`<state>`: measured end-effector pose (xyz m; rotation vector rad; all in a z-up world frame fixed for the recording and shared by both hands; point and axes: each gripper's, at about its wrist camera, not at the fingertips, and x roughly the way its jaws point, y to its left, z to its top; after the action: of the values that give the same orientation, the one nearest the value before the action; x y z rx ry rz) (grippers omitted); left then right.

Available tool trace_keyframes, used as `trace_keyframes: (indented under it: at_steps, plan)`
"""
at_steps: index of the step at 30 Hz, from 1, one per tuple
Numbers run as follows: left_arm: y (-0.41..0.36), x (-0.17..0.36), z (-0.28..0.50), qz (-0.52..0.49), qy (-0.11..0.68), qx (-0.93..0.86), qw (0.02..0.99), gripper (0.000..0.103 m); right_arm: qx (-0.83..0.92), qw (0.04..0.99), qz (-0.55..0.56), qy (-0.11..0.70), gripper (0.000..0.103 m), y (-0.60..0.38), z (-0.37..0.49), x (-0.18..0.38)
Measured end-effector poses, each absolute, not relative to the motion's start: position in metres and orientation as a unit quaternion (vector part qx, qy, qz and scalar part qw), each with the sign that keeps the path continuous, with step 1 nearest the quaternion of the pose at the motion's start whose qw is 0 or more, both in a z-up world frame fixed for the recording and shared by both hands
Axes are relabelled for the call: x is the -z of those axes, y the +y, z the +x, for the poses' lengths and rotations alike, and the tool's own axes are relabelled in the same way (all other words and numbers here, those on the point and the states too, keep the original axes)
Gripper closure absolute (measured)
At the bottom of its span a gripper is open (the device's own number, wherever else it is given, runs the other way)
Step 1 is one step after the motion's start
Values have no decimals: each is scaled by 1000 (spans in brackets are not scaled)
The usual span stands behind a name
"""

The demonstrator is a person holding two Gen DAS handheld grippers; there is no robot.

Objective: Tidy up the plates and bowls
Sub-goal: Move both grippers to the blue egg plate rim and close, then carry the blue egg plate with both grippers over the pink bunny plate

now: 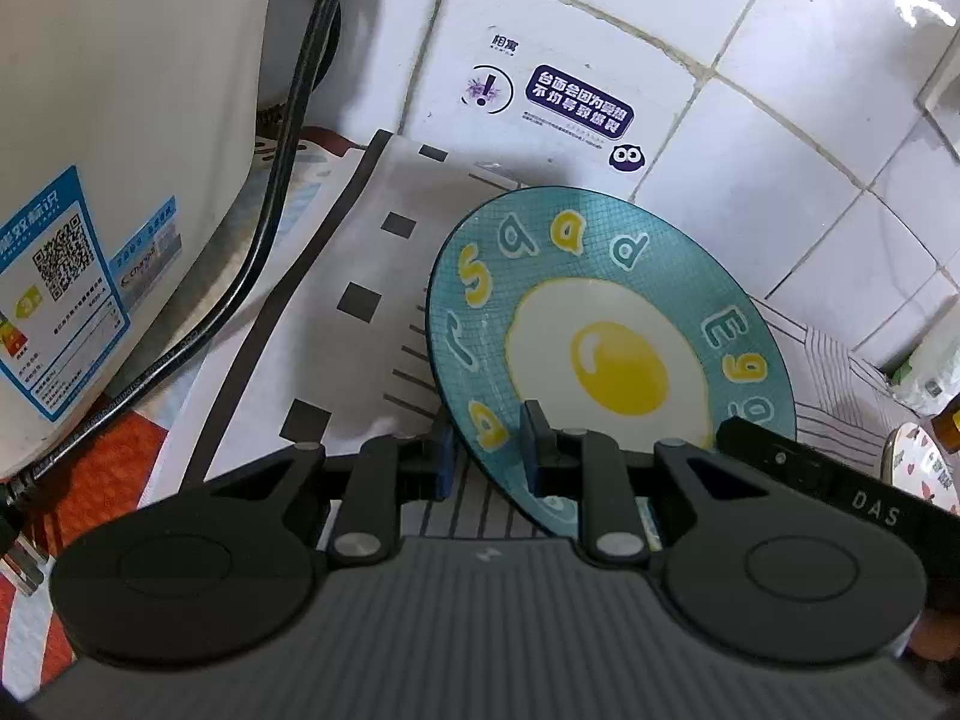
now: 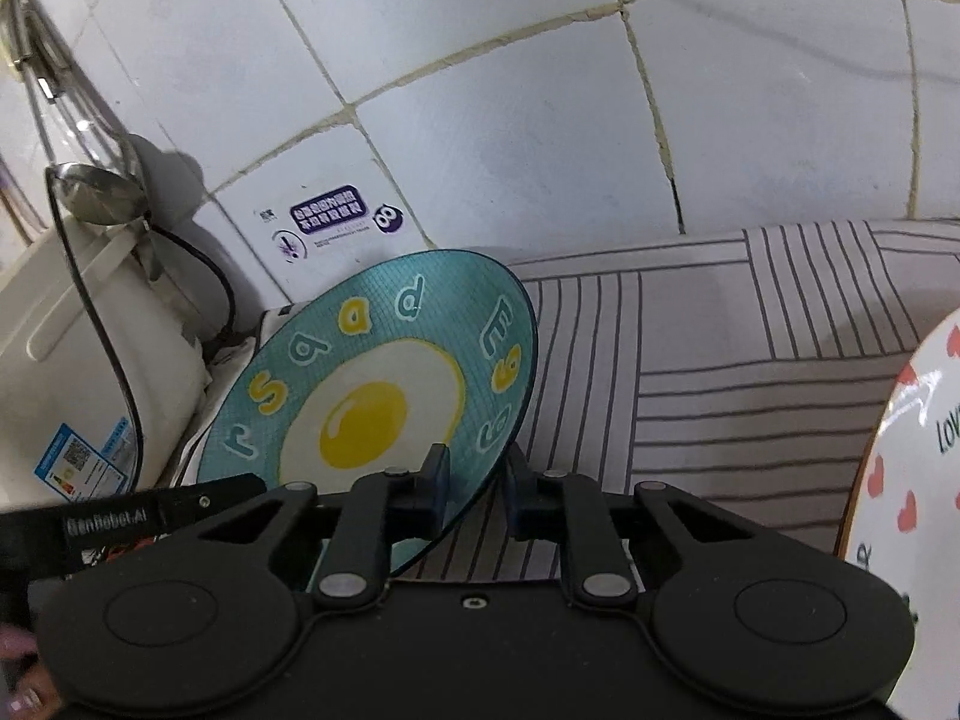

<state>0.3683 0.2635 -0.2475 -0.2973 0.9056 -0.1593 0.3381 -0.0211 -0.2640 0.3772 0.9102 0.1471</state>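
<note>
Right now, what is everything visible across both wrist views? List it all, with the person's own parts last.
egg plate: one, teal with a fried-egg print and yellow and white letters, tilted up off the mat, its near rim between both grippers' fingers
heart plate: one, white with red hearts, far right
striped mat: one, grey-white with dark lines, under the plates
white appliance: one, with blue labels, left against the wall
black cable: one, running down beside the appliance
ladle: one, metal, hanging above the appliance
warning sticker: one, purple and white, on the tiled wall
left gripper: black, shut on the plate rim
right gripper: black, shut on the plate rim
</note>
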Motion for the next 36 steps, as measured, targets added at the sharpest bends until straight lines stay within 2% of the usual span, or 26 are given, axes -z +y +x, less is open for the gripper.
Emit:
trace_keyframes:
  at_steps: [6, 15, 27, 36]
  plan:
    - [259, 246, 364, -130, 448, 83, 881, 83, -86, 882, 152, 438, 81, -19, 335, 258]
    - [249, 233, 334, -111, 450, 69, 883, 82, -96, 873, 173, 446, 81, -28, 315, 248]
    - [226, 169, 285, -66, 422, 111, 897, 82, -121, 889, 166, 410, 80, -44, 272, 194]
    - [191, 130, 251, -47, 434, 120, 892, 82, -125, 892, 188, 392, 79, -75, 234, 159]
